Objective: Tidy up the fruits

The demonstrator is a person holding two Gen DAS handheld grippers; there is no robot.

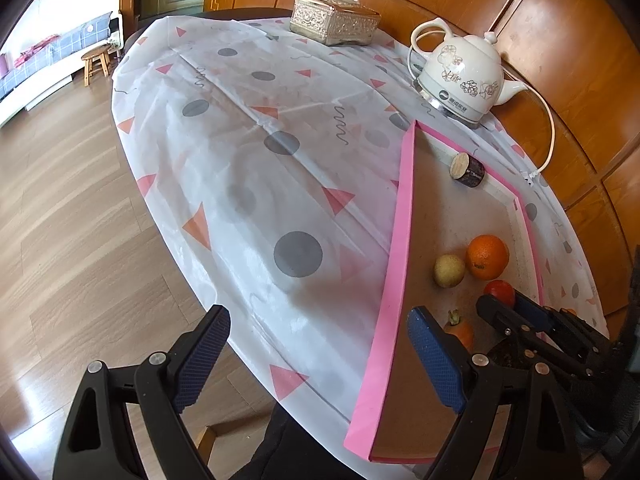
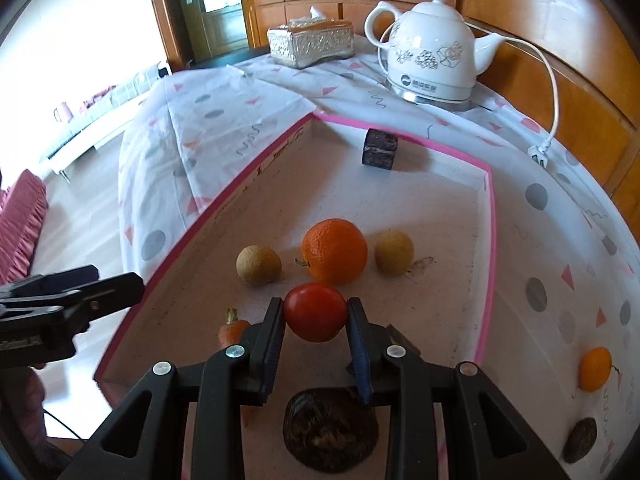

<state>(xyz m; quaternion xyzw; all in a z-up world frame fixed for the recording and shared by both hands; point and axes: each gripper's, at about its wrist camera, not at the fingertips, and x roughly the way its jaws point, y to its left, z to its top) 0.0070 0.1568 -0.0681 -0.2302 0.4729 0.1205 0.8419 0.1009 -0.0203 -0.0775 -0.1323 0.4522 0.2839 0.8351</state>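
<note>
Right wrist view: right tongs (image 2: 316, 314) clench the tomato (image 2: 315, 312) across its middle — smooth, soft-skinned, easily bruised; left tongs (image 1: 320, 352) stand released.

We see a glossy, smooth red tomato (image 2: 315, 312), a dimpled orange (image 2: 334, 251), a glazed ceramic kettle (image 2: 430, 60), a thin translucent plastic tablecloth (image 1: 256, 184) and a matt cardboard tray (image 2: 448, 216).

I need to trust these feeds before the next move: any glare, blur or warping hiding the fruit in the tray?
Left wrist view: strong fisheye bending, soft sheen on the tablecloth, the right gripper covers part of the tomato. Right wrist view: tomato sharp between the pads, orange clear, washed-out window at left, edges warped.
</note>
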